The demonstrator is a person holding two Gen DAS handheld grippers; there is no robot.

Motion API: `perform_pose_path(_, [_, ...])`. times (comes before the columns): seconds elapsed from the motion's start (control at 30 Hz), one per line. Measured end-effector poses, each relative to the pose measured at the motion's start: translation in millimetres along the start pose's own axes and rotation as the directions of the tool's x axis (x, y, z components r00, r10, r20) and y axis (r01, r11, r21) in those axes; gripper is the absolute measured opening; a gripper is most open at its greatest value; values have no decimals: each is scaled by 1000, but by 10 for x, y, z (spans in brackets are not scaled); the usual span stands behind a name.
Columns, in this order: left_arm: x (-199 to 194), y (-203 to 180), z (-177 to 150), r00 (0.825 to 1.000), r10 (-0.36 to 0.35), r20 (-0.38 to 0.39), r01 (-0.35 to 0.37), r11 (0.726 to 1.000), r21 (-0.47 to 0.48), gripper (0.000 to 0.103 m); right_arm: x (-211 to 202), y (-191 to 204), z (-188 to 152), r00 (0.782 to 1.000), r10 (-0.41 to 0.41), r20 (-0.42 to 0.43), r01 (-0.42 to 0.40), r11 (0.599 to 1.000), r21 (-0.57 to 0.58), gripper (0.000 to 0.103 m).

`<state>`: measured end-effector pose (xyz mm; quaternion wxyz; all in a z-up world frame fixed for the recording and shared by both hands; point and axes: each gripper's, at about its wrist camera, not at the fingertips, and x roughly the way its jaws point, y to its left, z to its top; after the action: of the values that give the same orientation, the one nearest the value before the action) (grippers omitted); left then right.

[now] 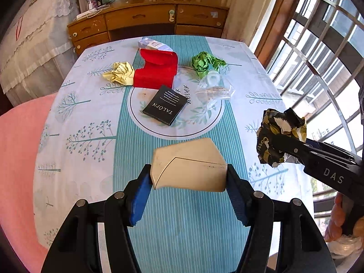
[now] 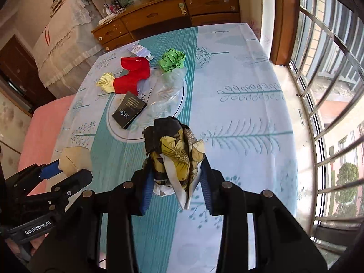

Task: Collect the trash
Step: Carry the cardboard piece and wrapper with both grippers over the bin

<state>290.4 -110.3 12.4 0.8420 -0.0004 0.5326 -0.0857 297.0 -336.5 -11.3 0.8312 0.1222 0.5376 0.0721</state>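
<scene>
My left gripper (image 1: 188,177) is shut on a cream angular box (image 1: 188,163), held above the near part of the table; it also shows in the right wrist view (image 2: 74,159). My right gripper (image 2: 175,179) is shut on a crumpled black-and-yellow flowered wrapper (image 2: 175,150), held over the table's right side; the wrapper also shows in the left wrist view (image 1: 276,136). On the table lie a black box (image 1: 165,105), a red folded carton (image 1: 157,70), a yellow paper ball (image 1: 119,72), a green paper ball (image 1: 207,62) and a clear plastic bag (image 1: 213,89).
The table has a teal and white tree-print cloth (image 1: 91,118). A small white-blue carton (image 1: 152,44) lies behind the red one. A pink chair (image 1: 20,150) stands at the left, a wooden dresser (image 1: 147,20) beyond, barred windows (image 1: 318,52) at the right.
</scene>
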Motion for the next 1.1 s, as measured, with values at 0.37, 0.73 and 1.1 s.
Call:
perform_pose_path(0.37, [-1082, 558, -1099, 992, -110, 61, 95, 974, 207, 63, -1107, 969, -1483, 989, -76, 131, 49, 979, 198, 33])
perform_pose_path(0.73, [-1398, 652, -2209, 985, -163, -51, 170, 949, 266, 63, -1371, 1442, -2641, 992, -118, 35, 108, 972, 210, 33])
perform_pose_path(1.1, [-577, 407, -3216, 968, -150, -200, 189, 964, 188, 63, -567, 1038, -3529, 984, -116, -134, 139, 974, 180, 33])
